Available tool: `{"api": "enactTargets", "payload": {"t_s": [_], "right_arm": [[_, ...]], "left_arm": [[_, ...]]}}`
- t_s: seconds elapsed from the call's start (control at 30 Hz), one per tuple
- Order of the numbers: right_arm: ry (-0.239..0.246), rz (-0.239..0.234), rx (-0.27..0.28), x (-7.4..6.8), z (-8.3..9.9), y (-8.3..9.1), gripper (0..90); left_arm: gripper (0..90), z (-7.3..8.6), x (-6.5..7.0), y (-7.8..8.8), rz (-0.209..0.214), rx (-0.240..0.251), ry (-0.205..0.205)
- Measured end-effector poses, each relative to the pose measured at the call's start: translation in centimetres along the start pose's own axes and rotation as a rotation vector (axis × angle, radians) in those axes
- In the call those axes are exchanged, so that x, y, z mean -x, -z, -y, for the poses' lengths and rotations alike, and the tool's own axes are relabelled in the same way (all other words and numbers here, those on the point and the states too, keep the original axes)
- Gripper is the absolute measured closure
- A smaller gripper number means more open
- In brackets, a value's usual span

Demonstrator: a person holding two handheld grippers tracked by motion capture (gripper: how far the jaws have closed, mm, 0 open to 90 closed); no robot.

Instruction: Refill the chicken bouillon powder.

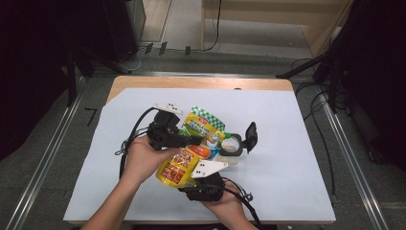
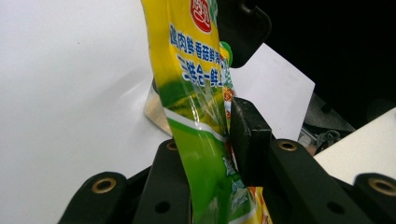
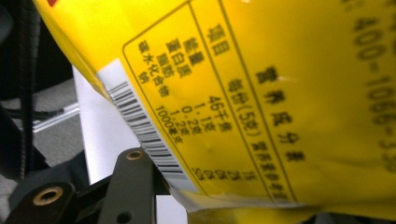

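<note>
A yellow and green food pouch (image 1: 178,167) is held up over the white sheet between both grippers. My left gripper (image 1: 194,140) reaches in from the left around its middle. In the left gripper view the pouch (image 2: 191,70) runs up between the jaws, which stand slightly apart; one pad (image 2: 250,140) lies beside its edge. My right gripper (image 1: 194,178) comes from below and is shut on the pouch's yellow lower end. In the right gripper view the pouch's printed back (image 3: 280,93) covers one jaw, and the other jaw shows at the bottom left.
A small clear round container (image 1: 231,147) with a black hinged lid (image 1: 251,136) standing open sits just right of the pouch. A white sheet (image 1: 287,158) covers the wooden table (image 1: 201,82). Cables trail from both grippers towards the person.
</note>
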State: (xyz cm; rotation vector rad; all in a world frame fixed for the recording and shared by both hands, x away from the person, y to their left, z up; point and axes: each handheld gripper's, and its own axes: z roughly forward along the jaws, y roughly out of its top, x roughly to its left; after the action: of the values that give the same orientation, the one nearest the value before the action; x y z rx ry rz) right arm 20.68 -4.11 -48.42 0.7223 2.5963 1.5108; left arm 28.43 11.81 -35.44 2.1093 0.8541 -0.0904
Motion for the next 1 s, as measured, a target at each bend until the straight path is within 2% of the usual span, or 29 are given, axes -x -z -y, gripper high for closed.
{"api": "enactTargets", "payload": {"t_s": [0.3,0.43,0.53,0.67,0.7,0.8,1.0], "right_arm": [[0.007,-0.014,-0.013,-0.4,-0.2,0.0,55.2],[0.026,-0.003,-0.018,-0.7,-0.3,0.0,54.2],[0.016,0.0,-0.022,-0.7,-0.4,0.1,54.5],[-0.01,-0.014,-0.013,-0.5,-0.4,0.2,57.3],[-0.011,-0.016,-0.012,-0.5,-0.4,0.3,57.6],[-0.03,-0.032,0.003,-0.3,-0.4,0.5,57.7],[-0.074,-0.092,0.036,0.0,-0.4,0.9,58.0]], "left_arm": [[76.6,-0.1,-0.1,-0.7,-0.029,-0.03,0.018],[76.6,-0.2,0.0,-0.8,-0.037,-0.036,0.024],[76.1,-0.2,0.0,-0.8,-0.038,-0.031,0.03],[72.7,-0.4,0.1,-1.0,-0.048,-0.033,0.001],[71.4,-0.4,0.1,-1.1,-0.046,-0.032,-0.009],[71.3,-0.4,0.1,-1.3,-0.016,-0.05,-0.005],[66.8,-0.5,-0.5,-1.6,0.029,-0.082,0.045]]}}
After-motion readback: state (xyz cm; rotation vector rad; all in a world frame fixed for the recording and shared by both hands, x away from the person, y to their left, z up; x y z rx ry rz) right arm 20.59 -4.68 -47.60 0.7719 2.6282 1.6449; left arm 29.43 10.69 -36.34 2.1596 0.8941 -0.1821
